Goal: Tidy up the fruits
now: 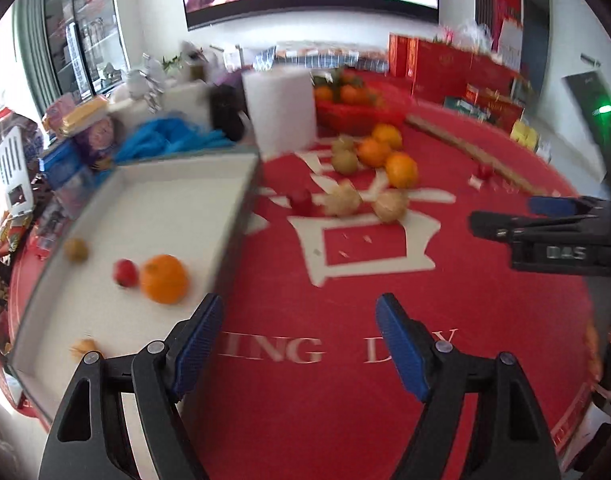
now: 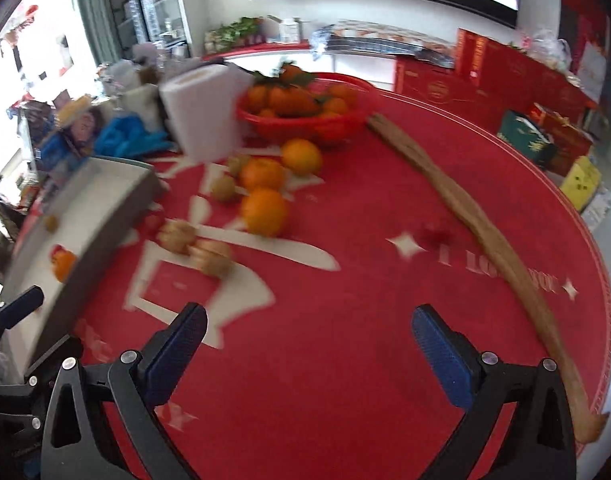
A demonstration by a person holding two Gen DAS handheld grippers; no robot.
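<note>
Left wrist view: my left claw (image 1: pixel 299 350) apart, empty, over red desk (image 1: pixel 485 320), lower centre. White tray (image 1: pixel 145 184) at left holds orange (image 1: pixel 163 279), small red fruit (image 1: pixel 125 273), brownish fruit (image 1: pixel 75 249); sorted there, I judge. Loose fruit pile (image 1: pixel 369 172) at centre awaits pickup.

Right wrist view: my right claw (image 2: pixel 309 354) wide apart, empty, low centre. Red basket (image 2: pixel 305 120) of oranges upper centre; long brown stalk (image 2: pixel 485 232) lies at right.

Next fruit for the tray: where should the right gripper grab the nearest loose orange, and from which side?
Grip the orange across its widest middle, coming from above with the open right gripper. It is round, so any axis works, but another orange sits close behind it; set the fingers left and right, where the cloth is bare.
</note>
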